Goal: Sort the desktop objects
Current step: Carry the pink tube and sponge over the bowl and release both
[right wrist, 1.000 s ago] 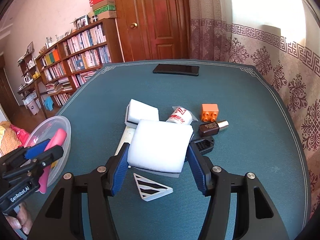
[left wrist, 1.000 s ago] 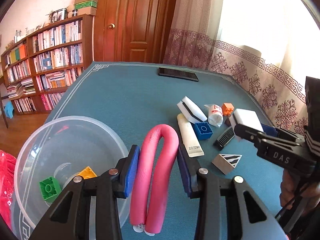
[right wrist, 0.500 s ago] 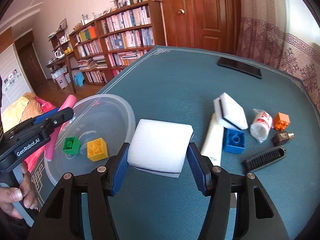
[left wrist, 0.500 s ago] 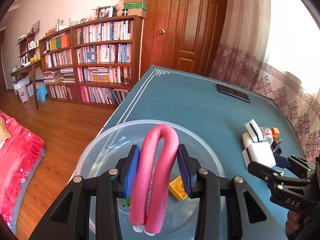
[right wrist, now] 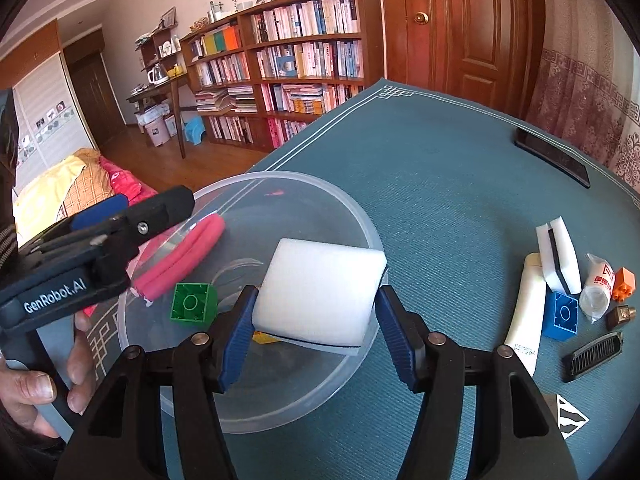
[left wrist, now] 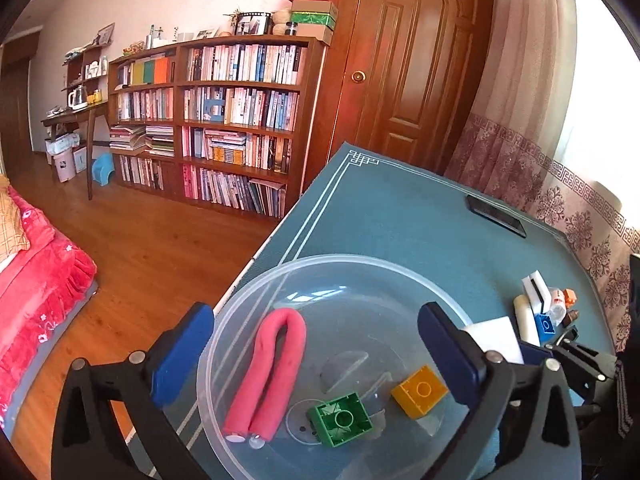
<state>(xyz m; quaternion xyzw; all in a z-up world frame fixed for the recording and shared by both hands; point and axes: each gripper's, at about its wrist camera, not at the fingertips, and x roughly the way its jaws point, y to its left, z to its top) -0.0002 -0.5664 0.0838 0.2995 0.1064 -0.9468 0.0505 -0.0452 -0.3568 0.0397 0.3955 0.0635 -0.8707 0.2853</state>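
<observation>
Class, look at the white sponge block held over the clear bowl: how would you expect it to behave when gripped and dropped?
The white sponge block looks like soft foam, so it probably squashes slightly between the right tool's pads. It seems light for its bulk. With flat faces, it should land in the clear bowl and stay put rather than roll.

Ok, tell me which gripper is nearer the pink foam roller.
Left. The left gripper hangs open right over the pink foam roller in the clear bowl. The right gripper, shut on the white sponge, is over the bowl's opposite side.
</observation>
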